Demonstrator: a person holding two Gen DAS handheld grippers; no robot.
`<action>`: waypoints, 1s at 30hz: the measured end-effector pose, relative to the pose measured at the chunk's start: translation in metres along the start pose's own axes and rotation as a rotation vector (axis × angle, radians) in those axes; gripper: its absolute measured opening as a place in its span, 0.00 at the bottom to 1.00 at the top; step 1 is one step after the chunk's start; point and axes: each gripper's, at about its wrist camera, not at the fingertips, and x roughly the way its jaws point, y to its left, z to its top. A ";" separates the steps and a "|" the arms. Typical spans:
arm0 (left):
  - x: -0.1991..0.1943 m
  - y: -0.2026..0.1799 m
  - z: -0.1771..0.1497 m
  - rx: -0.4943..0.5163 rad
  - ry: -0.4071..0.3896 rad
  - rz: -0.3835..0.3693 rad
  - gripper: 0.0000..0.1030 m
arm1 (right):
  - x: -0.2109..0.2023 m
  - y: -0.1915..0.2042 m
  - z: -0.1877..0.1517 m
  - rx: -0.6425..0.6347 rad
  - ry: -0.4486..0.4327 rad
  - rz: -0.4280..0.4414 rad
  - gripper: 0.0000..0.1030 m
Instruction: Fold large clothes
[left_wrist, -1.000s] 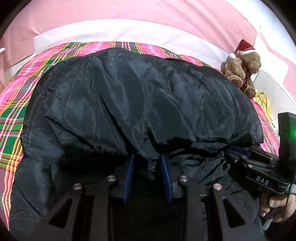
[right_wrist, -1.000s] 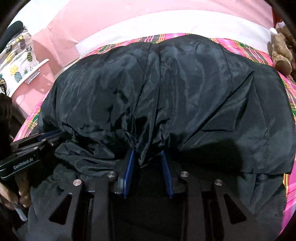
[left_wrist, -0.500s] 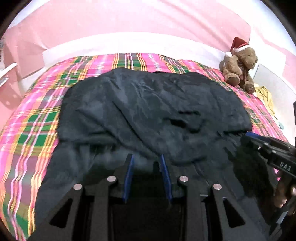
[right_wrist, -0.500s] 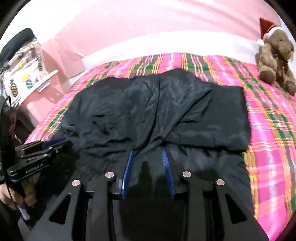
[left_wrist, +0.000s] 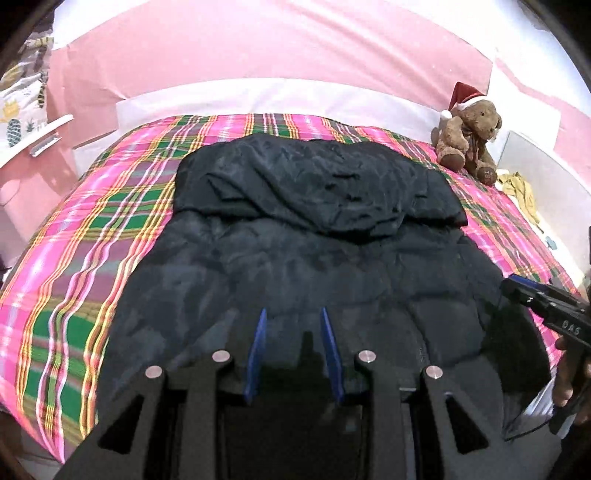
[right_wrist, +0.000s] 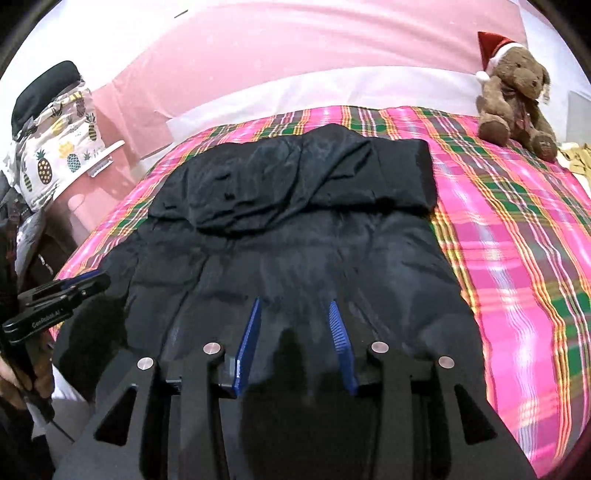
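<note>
A large black jacket (left_wrist: 314, 258) lies flat on the plaid bed (left_wrist: 92, 258), with one part folded over onto its far half (left_wrist: 317, 184). My left gripper (left_wrist: 291, 321) hovers above the jacket's near end, blue pads apart and nothing pressed between them. In the right wrist view the same jacket (right_wrist: 295, 240) spreads out below my right gripper (right_wrist: 293, 310). Its jaws are opening, with no cloth between them. Each gripper also shows at the edge of the other's view: the right gripper (left_wrist: 532, 295) and the left gripper (right_wrist: 85, 280), both hand-held.
A teddy bear (right_wrist: 513, 92) in a red hat sits at the bed's far right corner. A pineapple-print cloth (right_wrist: 55, 155) hangs at the left beside the bed. Yellow fabric (left_wrist: 521, 188) lies past the bear. A pink wall runs behind the bed.
Both grippers have pulled back and risen from the jacket. The bunched fold that bulged at the jaws now lies flat on the far half. The right jaws have widened.
</note>
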 end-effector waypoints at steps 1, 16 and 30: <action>-0.002 -0.001 -0.003 0.000 0.000 0.005 0.31 | -0.002 -0.002 -0.003 0.004 0.001 -0.004 0.40; -0.015 0.003 -0.043 0.019 0.004 0.076 0.42 | -0.018 -0.043 -0.040 0.110 0.019 -0.053 0.56; -0.024 0.059 -0.051 -0.065 -0.045 0.187 0.55 | -0.027 -0.098 -0.058 0.239 0.026 -0.123 0.60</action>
